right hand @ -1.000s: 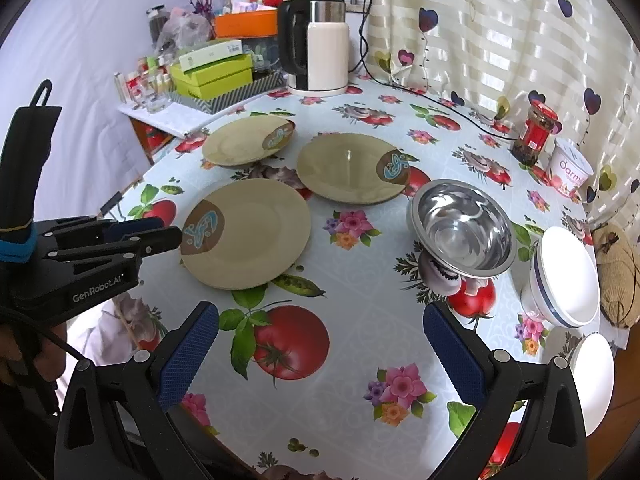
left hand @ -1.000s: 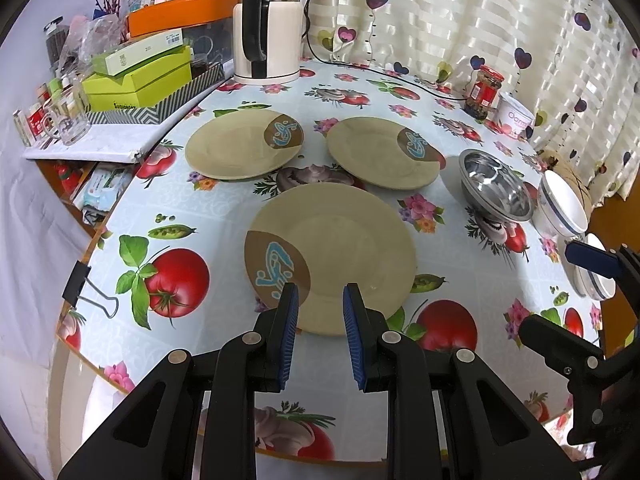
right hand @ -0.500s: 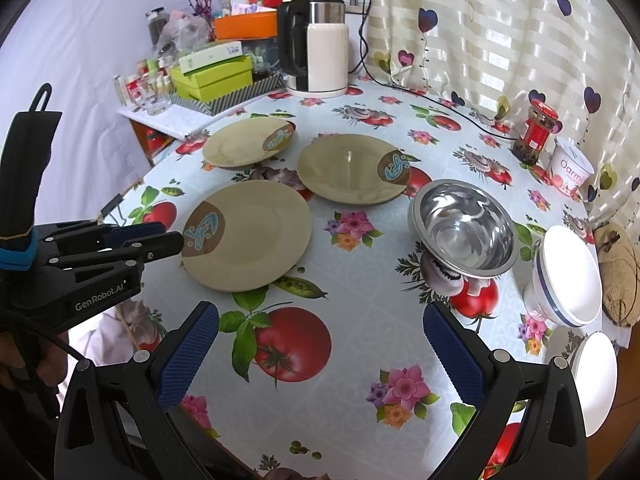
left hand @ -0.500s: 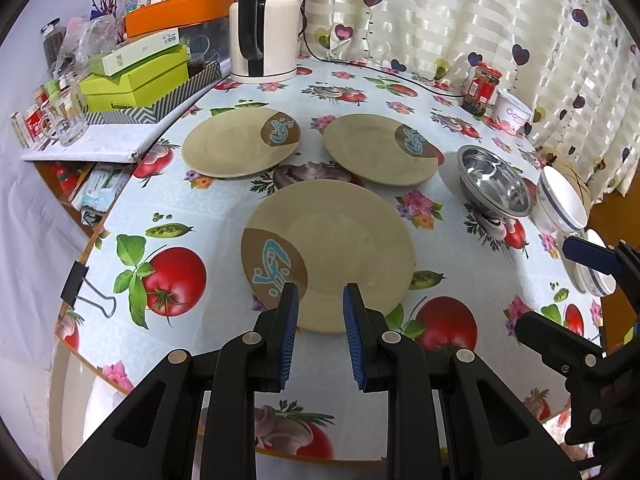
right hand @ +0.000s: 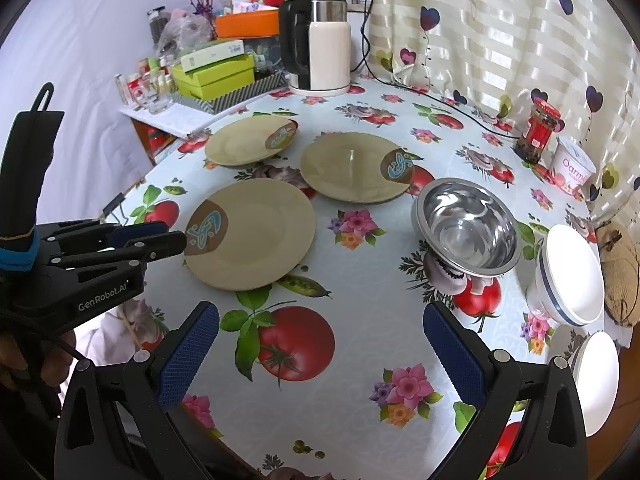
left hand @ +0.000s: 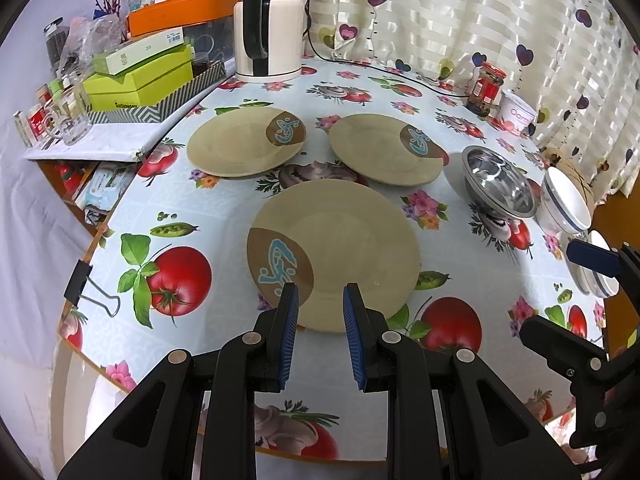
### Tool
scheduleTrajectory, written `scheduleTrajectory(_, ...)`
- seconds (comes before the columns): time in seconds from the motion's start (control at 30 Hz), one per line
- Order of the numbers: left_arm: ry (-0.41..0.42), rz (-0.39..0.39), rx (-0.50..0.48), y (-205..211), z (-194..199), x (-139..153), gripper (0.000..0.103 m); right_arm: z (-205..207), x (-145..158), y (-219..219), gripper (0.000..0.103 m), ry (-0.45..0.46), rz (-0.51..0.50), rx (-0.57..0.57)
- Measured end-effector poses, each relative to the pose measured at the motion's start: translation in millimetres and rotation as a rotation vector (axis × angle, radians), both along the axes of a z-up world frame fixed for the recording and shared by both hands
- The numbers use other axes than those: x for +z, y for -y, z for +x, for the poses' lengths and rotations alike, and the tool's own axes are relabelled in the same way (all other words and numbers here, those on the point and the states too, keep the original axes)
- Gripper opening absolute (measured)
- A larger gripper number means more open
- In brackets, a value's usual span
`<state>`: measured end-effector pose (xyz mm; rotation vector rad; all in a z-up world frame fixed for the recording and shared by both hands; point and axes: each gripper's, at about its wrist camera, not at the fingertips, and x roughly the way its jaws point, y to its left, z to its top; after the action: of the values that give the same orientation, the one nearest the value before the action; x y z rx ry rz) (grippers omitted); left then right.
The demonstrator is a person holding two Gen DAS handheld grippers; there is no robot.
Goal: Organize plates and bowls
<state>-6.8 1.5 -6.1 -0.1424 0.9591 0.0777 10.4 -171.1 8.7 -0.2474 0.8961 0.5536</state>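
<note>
Now my left gripper [left hand: 317,308] hovers at the near edge of the table [left hand: 240,216], jaws narrowly apart and gripping nothing, just before the near plate [left hand: 340,248]. My right gripper [right hand: 320,344] hangs wide open over the near edge, empty. Two more plates [right hand: 352,168] lie toward the far edge; the steel bowl [right hand: 468,228] and white bowls [right hand: 572,280] line the right edge.

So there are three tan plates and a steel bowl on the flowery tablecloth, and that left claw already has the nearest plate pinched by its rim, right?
Not quite. The left gripper is open with nothing between its pads; it only hovers at the near rim of the nearest plate, as the left wrist view shows. The three tan plates and the steel bowl are right.
</note>
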Motion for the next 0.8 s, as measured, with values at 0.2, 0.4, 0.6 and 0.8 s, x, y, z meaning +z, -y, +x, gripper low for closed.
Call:
scheduleTrajectory(0.2, -0.001, -0.001, 0.0, -0.1, 0.0, 0.1, 0.024, 0.3, -0.8, 0.0, 0.103, -0.003, 0.003, 0.003)
scheduleTrajectory(0.4, 0.001, -0.001, 0.016, -5.4, 1.7, -0.1, 0.024, -0.4, -0.6, -0.5, 0.103, -0.002, 0.005, 0.007)
scheduleTrajectory(0.6, 0.005, -0.017, 0.002, -5.3, 2.5, -0.4, 0.024, -0.3, -0.8, -1.0, 0.103, -0.004, 0.007, 0.007)
scheduleTrajectory(0.8, 0.004, -0.013, 0.009, -4.4, 4.0, -1.7, 0.024, 1.8, -0.6, -1.0, 0.103, -0.006, 0.011, 0.007)
